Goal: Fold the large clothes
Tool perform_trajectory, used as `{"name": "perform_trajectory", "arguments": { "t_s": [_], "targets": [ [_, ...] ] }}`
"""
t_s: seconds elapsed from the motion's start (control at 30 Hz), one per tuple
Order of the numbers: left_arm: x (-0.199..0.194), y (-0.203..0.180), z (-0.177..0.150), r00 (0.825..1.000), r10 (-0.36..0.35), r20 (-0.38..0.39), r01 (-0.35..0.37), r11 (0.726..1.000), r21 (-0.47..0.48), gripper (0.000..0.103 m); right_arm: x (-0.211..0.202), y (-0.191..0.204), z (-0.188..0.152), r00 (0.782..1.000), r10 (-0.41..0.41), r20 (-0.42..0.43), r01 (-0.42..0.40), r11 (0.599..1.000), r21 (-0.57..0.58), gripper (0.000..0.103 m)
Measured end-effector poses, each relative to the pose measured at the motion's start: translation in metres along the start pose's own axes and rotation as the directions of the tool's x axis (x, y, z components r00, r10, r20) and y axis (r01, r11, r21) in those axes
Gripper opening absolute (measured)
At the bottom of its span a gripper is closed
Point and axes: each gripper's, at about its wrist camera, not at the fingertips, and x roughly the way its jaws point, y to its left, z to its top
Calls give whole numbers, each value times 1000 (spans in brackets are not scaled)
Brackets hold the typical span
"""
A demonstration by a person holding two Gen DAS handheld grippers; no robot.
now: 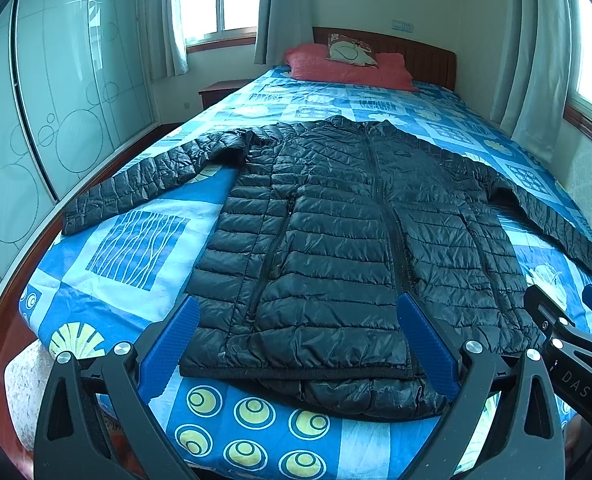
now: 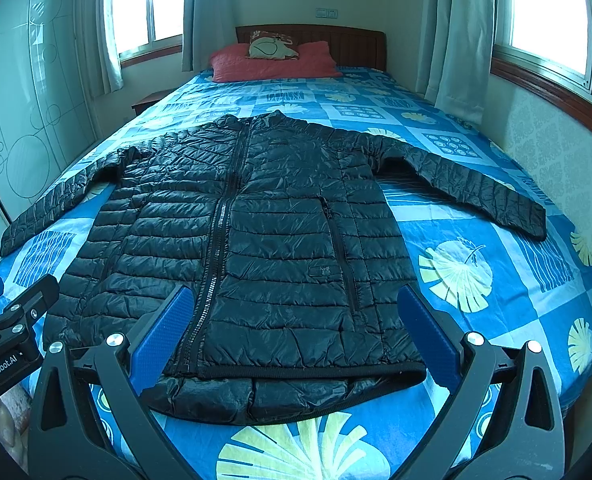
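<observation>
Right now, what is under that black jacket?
The black jacket lies spread flat on the blue patterned bedspread. Whatever sits directly beneath its body is covered and cannot be seen.

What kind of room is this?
A bedroom, most likely in a home. There is a bed with a blue patterned sheet, a red pillow against the headboard, and curtains at the windows.

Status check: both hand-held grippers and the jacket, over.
Left hand-held gripper open, right hand-held gripper open, both empty. Black puffer jacket flat on bed, zipped, sleeves spread, unfolded. Nothing in the way.
</observation>
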Motion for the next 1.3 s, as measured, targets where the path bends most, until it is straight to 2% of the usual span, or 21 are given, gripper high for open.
{"name": "perform_trajectory", "arguments": {
  "t_s": [0.1,0.23,0.37,0.47,0.53,0.6,0.73,0.8,0.83,0.97,1.03,1.07,1.13,1.2,1.3],
  "targets": [
    [6,0,-1,1000,-5,-15,5,1000,-6,98,-2,-3,2,1000,8,-7,-8,1000,9,101],
    [20,3,3,999,-10,-44,10,1000,-10,98,20,-1,-4,999,31,-27,-31,999,24,101],
    [42,26,13,998,20,-63,-24,998,-59,98,32,-23,-1,995,87,-40,-82,991,108,101],
    [64,55,22,994,87,-63,-94,988,-120,98,46,-53,3,994,101,-31,-92,973,213,101],
    [80,75,27,989,130,-72,-139,979,-148,98,57,-73,6,997,80,-18,-73,964,255,97],
    [100,100,31,981,172,-93,-187,964,-190,98,69,-94,10,998,56,-25,-46,954,295,73],
    [139,150,36,957,249,-148,-281,924,-261,98,90,-152,18,1000,28,-10,-21,913,408,73],
    [158,172,35,936,300,-187,-342,899,-272,98,98,-182,22,1000,-9,17,0,894,449,73],
    [164,179,34,927,315,-204,-363,891,-273,98,102,-198,23,999,-22,29,6,881,474,73],
    [185,205,26,896,360,-261,-428,856,-289,98,125,-276,15,997,-62,42,23,783,622,72],
    [190,211,22,889,366,-274,-440,848,-295,98,134,-309,8,995,-86,44,34,736,676,70],
    [193,215,18,890,358,-283,-438,845,-307,98,138,-329,4,994,-96,54,30,706,707,68],
    [195,221,13,902,329,-279,-415,840,-349,99,147,-363,-4,992,-99,78,2,632,775,67],
    [196,224,10,909,320,-267,-404,836,-371,99,155,-390,-11,989,-102,108,-30,574,818,66],
    [196,220,8,905,337,-259,-415,836,-359,99,173,-419,-17,986,-109,123,-49,518,854,66]
  ]
}}
